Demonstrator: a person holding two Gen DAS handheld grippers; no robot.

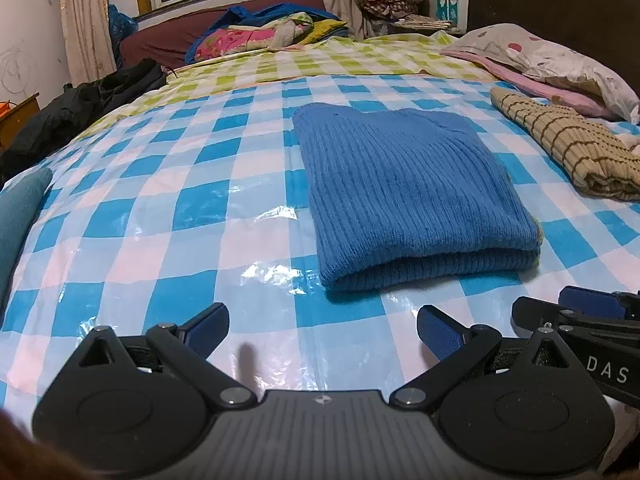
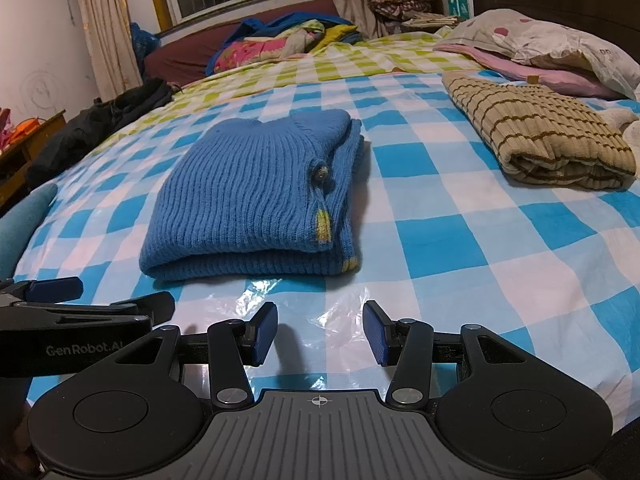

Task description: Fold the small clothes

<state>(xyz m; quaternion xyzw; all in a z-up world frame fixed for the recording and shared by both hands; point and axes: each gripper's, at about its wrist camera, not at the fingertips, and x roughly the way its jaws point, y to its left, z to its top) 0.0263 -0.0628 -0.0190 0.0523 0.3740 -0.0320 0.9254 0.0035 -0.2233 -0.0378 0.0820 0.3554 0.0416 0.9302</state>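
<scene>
Right now the blue sweater (image 2: 252,196) lies folded in a neat square in the middle of the bed, on the shiny checked sheet (image 2: 460,240). Both tools sit at the near edge, side by side, and neither one touches it.

On the left, the left gripper (image 1: 322,330) has its jaws wide apart with nothing between them. On the right, the right gripper (image 2: 320,332) is apart too and holds nothing.

What could go wrong? The sheet looks slick like plastic, so I think a push on the sweater could make it slide, and the fold could fall open. A grab at only the top layer could lift it and undo the fold. The button (image 2: 321,172) and the loose right edge could catch on a jaw. The two tools are very close, so they could bump.

Far right, the striped sweater (image 2: 540,136) is folded too, and its right end is cut off in the left view. A dark pile (image 1: 80,116) on the far left is too dark to make out. I cannot see the hands that hold the tools.
</scene>
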